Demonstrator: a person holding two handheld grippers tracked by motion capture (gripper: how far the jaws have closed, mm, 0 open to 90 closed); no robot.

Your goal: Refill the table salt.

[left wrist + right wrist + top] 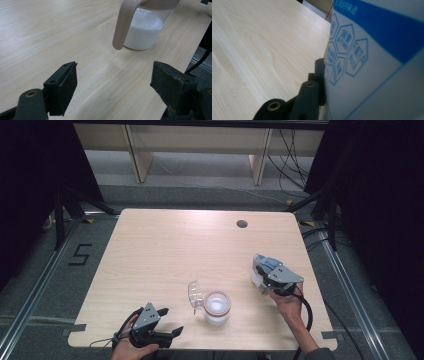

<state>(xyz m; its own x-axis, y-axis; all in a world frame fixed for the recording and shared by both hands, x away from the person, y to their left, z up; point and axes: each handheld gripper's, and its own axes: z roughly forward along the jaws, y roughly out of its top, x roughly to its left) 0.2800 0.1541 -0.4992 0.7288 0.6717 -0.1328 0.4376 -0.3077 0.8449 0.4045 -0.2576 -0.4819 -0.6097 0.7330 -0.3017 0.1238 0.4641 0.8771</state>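
High view: on a pale wooden worktop (pixel 165 245), the right tool (pixel 265 277) pinches a blue-and-white carton (pixel 263 266) near the right edge; a clear jug (pixel 216 306) of white liquid stands centre-front. Left gripper view: the left tool (pixel 113 82) is spread, empty, near the jug (pixel 146 27). Right gripper view: the carton (pixel 374 65) presses against one jaw.

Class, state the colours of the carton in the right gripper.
White carton with blue band and print; right gripper view.

We see a white carton (pixel 261 270) with blue printing held at the worktop's four o'clock, clamped between jaws. At six o'clock a clear jug (pixel 217 307) stands upright, part-filled with white liquid, its handle pointing to nine o'clock.
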